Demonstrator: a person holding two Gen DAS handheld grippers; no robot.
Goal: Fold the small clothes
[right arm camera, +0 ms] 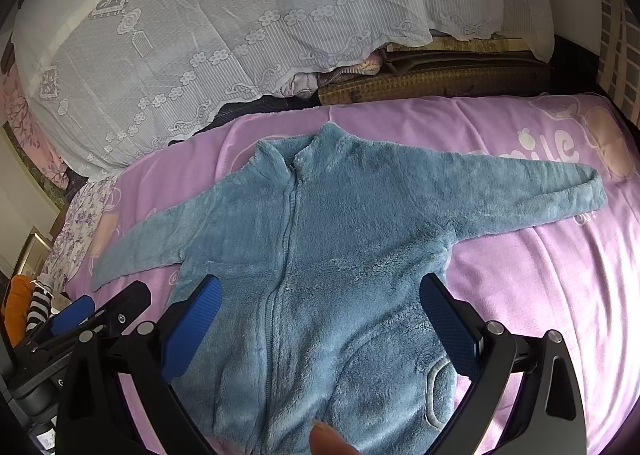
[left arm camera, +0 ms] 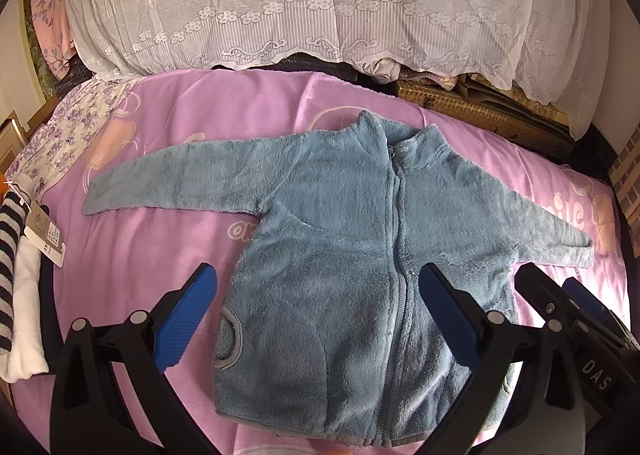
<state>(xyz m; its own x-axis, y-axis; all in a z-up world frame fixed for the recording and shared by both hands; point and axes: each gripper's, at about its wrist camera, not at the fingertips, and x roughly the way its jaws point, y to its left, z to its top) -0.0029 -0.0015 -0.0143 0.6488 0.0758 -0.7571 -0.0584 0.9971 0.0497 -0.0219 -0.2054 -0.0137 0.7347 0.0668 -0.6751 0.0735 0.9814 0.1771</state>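
A small blue fleece zip jacket (left arm camera: 340, 239) lies flat, front up, on the pink blanket (left arm camera: 160, 223), both sleeves spread out to the sides. My left gripper (left arm camera: 320, 295) is open and empty, held above the jacket's lower half, its blue pads (left arm camera: 188, 319) wide apart. My right gripper (right arm camera: 320, 303) is open and empty above the jacket (right arm camera: 340, 247) too, over its lower right half. The right gripper also shows at the right edge of the left wrist view (left arm camera: 576, 307), and the left gripper at the lower left of the right wrist view (right arm camera: 80, 315).
A white lace cover (left arm camera: 320, 3) drapes over a pile behind the blanket. Striped and white clothes with a paper tag (left arm camera: 24, 267) lie at the left edge. A floral cloth (left arm camera: 68, 135) lies at the far left. A woven brown mat (left arm camera: 480, 111) sits behind the jacket.
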